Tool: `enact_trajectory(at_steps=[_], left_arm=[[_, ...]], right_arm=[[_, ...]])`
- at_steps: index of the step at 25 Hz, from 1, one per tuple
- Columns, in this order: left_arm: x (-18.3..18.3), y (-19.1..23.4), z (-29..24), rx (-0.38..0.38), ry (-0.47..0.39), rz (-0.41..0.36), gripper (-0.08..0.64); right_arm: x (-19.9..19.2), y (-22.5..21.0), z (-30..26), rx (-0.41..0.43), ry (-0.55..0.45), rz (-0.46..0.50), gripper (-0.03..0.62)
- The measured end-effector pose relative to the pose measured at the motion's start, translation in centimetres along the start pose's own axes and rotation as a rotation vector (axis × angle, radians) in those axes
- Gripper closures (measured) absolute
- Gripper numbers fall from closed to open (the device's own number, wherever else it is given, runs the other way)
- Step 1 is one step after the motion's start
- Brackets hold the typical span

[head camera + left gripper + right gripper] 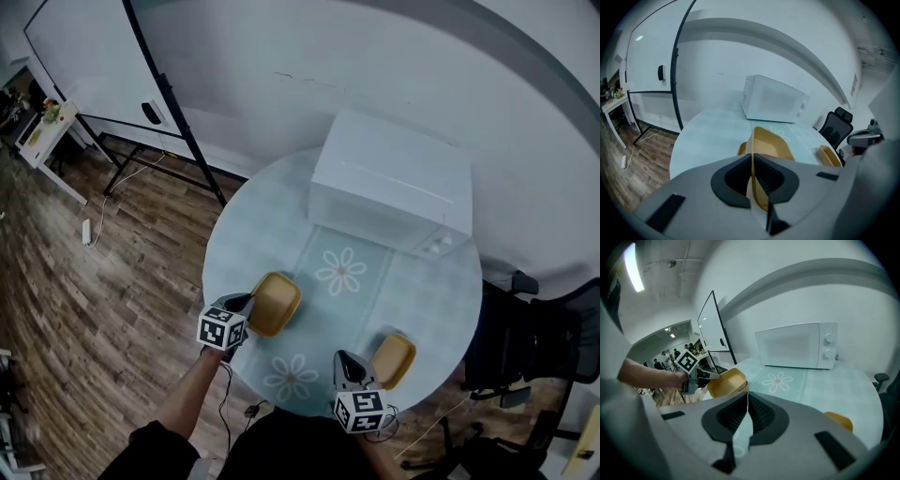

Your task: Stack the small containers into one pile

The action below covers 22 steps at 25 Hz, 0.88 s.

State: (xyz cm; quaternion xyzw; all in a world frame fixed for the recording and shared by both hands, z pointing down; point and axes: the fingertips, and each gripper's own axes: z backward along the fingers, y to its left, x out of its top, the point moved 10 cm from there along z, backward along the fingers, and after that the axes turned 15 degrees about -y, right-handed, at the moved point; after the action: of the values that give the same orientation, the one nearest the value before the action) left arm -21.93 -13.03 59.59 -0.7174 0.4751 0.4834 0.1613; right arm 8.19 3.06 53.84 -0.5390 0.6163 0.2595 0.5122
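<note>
Two yellow containers sit clearly apart, so the pile isn't finished. The left gripper [246, 303] is clamped on the rim of the held container [275, 303], front-left of the microwave [389, 183]; its long axis points roughly toward the microwave. A third may be peeking out underneath, unclear. The second container [394, 360] lies front-right of the microwave, just beside the right gripper [346, 359], whose jaws are pressed together with nothing between them.

Left hand-held gripper [246, 304], at the desk's [253, 234] near-left edge: grey moulded shell, black ribbed pads [772, 179], and a white cube [222, 329] printed with black square markers. A thin dark cable [227, 386] trails from it. Right hand-held gripper [343, 358], at the desk's near edge: same grey shell, with a matching marker cube [360, 410]. I wear a dark sleeve [155, 452] on my left arm.
</note>
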Motion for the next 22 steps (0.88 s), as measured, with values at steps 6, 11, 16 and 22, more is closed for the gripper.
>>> enact_trajectory(at_steps=[6, 11, 16, 22], left_arm=[[-0.7, 1.2, -1.0, -0.005, 0.047, -0.003, 0.532], [-1.0, 2.2, -1.7, 0.001, 0.074, 0.002, 0.532], [-1.3, 2.9, -2.4, -0.003, 0.093, -0.005, 0.532], [-1.5, 2.9, -3.0, 0.001, 0.081, -0.011, 0.532]], right_arm=[[-0.1, -0.2, -0.5, -0.011, 0.016, -0.009, 0.566], [-0.1, -0.4, -0.9, -0.018, 0.027, -0.014, 0.566], [-0.4, -0.6, -1.3, -0.018, 0.037, -0.019, 0.566], [-0.6, -0.5, -1.5, -0.013, 0.050, -0.021, 0.566]])
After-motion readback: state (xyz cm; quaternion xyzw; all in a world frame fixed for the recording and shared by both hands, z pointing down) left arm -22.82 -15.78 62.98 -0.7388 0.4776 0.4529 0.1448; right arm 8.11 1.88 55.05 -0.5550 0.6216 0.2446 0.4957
